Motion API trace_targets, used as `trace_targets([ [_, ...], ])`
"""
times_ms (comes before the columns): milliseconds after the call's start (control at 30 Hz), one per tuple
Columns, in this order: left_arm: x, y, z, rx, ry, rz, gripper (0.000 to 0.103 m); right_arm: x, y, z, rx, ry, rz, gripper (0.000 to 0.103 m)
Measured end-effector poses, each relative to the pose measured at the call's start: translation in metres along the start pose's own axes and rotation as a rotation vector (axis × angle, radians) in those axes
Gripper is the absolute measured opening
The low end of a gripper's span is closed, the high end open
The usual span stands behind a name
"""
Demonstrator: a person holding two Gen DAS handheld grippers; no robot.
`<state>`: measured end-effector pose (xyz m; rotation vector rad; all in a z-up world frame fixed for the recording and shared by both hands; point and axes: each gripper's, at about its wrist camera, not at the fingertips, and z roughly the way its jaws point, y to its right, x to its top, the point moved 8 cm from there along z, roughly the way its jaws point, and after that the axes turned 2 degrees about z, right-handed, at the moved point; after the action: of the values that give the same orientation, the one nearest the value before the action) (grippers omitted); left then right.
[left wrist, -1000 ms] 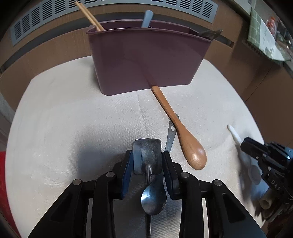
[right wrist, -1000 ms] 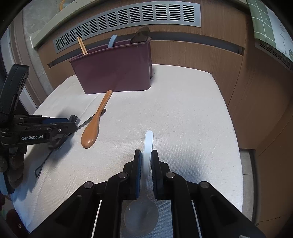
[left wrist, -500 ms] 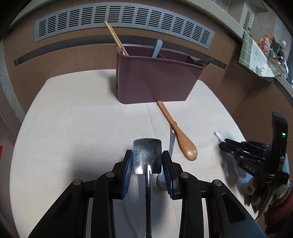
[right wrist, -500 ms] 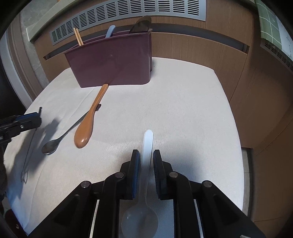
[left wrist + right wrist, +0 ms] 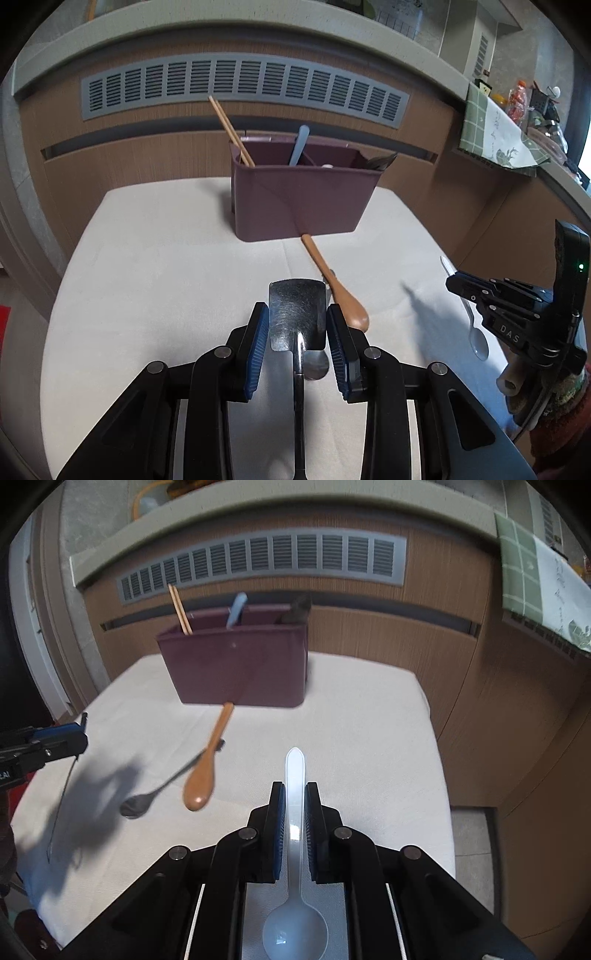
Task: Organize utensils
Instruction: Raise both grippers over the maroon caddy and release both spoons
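Observation:
My left gripper [image 5: 297,314] is shut on a metal spatula [image 5: 297,314], blade forward, held above the table. My right gripper [image 5: 294,794] is shut on a clear plastic spoon [image 5: 294,775], handle forward, bowl toward the camera. The maroon utensil holder [image 5: 299,199] stands at the table's far side [image 5: 236,672] with chopsticks [image 5: 231,129], a blue handle [image 5: 299,146] and a dark utensil [image 5: 382,160] in it. A wooden spoon [image 5: 332,284] [image 5: 207,764] and a metal spoon [image 5: 147,797] lie on the cloth in front of it.
The table is covered with a white cloth [image 5: 166,266]. A wooden wall with a grey vent [image 5: 240,85] runs behind it. A counter with a green checked cloth [image 5: 495,133] is at the right. The floor drops off beyond the table's right edge [image 5: 443,775].
Both grippers have risen and drawn back from the table with their utensils. The metal spoon that lay under the spatula stays on the cloth.

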<state>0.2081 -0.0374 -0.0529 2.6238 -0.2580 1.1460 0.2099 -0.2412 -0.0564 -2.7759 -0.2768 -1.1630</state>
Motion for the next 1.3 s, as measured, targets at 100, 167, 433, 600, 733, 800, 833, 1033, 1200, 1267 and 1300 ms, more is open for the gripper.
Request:
trace_targets([
  [100,0.006,0.003,-0.018,-0.006,0.038,-0.007,0.033,0.011,-0.009,-0.021,0.027,0.07,0.0,0.01],
  [167,0.01,0.005,-0.03,-0.01,0.072,-0.006,0.033,0.02,-0.014,-0.033,0.041,0.113,-0.003,0.01],
  [433,0.051,0.01,-0.08,-0.026,0.226,-0.018,0.033,0.053,-0.033,-0.068,0.073,0.237,-0.019,0.01],
  [600,0.138,0.005,-0.138,-0.057,0.585,-0.104,0.033,0.142,-0.029,-0.123,0.174,0.519,0.061,0.01],
  [733,0.195,0.002,-0.144,-0.067,0.729,-0.099,0.033,0.211,-0.029,-0.148,0.262,0.655,0.066,0.01],
  [800,0.214,-0.002,-0.13,-0.054,0.734,-0.101,0.033,0.233,-0.03,-0.142,0.241,0.668,0.054,0.01],
  [833,0.22,-0.006,-0.122,-0.053,0.737,-0.107,0.033,0.241,-0.029,-0.134,0.213,0.667,0.051,0.01],
  [1033,0.234,-0.035,-0.061,-0.053,0.744,-0.159,0.033,0.253,-0.032,-0.07,0.111,0.629,-0.002,0.01],
  [1200,0.238,-0.05,-0.006,-0.068,0.69,-0.189,0.033,0.251,-0.026,-0.01,0.12,0.549,0.031,0.01],
  [1267,0.242,-0.049,0.007,-0.063,0.69,-0.174,0.033,0.255,-0.024,0.008,0.129,0.532,0.038,0.01],
  [1300,0.244,-0.049,0.014,-0.055,0.696,-0.165,0.033,0.256,-0.024,0.015,0.128,0.53,0.035,0.01],
])
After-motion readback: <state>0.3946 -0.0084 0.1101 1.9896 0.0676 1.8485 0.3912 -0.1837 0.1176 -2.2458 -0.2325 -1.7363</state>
